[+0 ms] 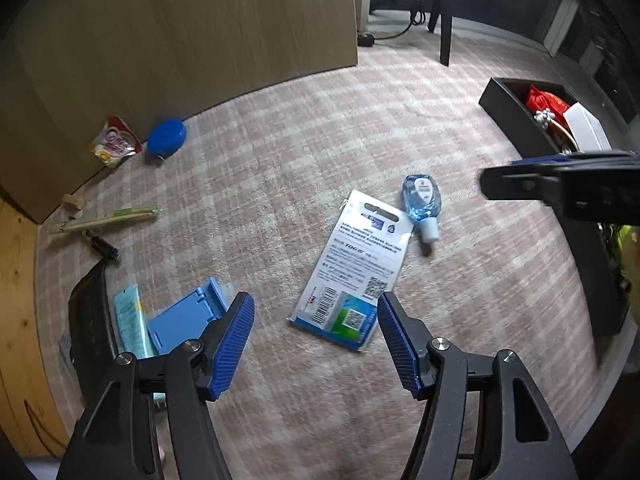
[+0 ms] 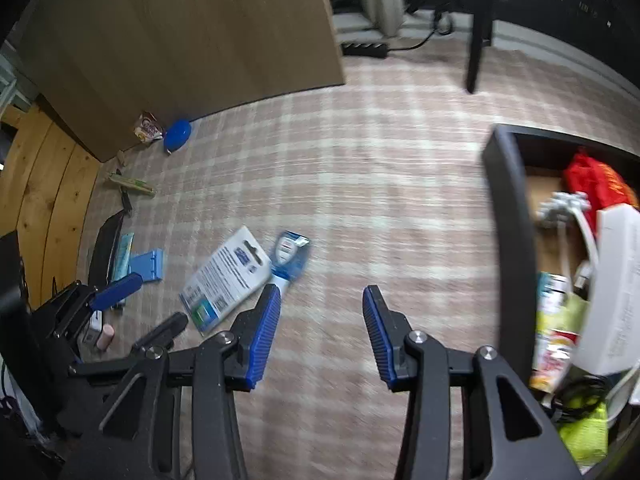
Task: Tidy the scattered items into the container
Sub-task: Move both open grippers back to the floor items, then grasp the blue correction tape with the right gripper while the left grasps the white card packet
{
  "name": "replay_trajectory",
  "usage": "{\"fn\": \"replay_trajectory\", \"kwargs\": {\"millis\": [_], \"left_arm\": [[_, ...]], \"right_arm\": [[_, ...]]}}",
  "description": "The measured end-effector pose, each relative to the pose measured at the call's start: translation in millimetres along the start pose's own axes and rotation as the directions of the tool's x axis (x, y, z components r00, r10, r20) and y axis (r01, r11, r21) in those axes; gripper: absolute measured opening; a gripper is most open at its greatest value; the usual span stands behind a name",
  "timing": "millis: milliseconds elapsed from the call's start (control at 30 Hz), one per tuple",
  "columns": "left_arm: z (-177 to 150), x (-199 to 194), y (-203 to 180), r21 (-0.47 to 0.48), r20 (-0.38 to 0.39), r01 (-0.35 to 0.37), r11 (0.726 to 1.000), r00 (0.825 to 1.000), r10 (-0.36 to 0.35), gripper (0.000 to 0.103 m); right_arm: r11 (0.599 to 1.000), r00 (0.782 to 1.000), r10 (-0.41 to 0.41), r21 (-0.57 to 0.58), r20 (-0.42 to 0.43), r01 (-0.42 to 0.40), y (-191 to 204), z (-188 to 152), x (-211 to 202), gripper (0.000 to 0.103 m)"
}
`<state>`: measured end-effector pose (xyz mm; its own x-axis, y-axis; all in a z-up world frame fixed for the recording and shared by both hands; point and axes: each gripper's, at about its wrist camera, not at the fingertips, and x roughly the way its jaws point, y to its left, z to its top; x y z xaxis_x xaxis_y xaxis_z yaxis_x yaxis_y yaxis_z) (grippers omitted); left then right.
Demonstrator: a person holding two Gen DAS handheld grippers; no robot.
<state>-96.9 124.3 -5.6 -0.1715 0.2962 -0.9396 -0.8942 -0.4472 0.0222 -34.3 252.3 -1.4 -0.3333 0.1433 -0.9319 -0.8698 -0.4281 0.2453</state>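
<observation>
The black box (image 2: 508,216) at the right already holds some things, but the card pack (image 1: 352,268), little blue bottle (image 1: 422,204) and more lie on the carpet (image 1: 280,184), and both the left hand-held gripper (image 1: 316,312) and the right hand-held gripper (image 2: 318,304) are spread apart and hold nothing.

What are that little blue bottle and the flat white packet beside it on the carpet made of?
The bottle looks like clear glossy plastic holding blue liquid, with a white cap. The packet seems printed card, perhaps under film: flat, matte white, barcodes, a hang slot.
</observation>
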Motion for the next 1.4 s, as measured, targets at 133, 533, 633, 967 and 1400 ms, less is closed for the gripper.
{"fn": "replay_trajectory", "kwargs": {"millis": [133,533,633,967,1400], "left_arm": [[2.8,7.7,2.0,0.029,0.01,0.049,0.998,0.999,-0.049,0.062],[10.2,33.7,-26.1,0.179,-0.006,0.061,0.982,0.998,-0.061,0.064],[11.7,40.4,-25.9,0.176,-0.017,0.064,0.982,0.998,-0.062,0.064],[16.4,50.1,-35.2,0.162,-0.011,0.079,0.984,0.997,-0.078,0.058],[31.0,33.7,-55.1,0.099,0.028,0.091,0.991,0.995,-0.094,0.055]], "right_arm": [[1.0,0.999,-0.017,0.006,-0.031,0.017,15.2,8.9,25.0,0.042],[0.999,0.996,-0.043,0.026,-0.076,0.045,23.4,22.9,57.4,0.042],[0.998,0.995,-0.051,0.029,-0.087,0.053,23.1,24.9,63.6,0.042],[0.997,0.991,-0.074,0.004,-0.114,0.075,12.1,25.0,69.3,0.032],[0.996,0.995,-0.067,0.045,-0.071,0.071,-48.4,9.6,28.7,0.031]]}}
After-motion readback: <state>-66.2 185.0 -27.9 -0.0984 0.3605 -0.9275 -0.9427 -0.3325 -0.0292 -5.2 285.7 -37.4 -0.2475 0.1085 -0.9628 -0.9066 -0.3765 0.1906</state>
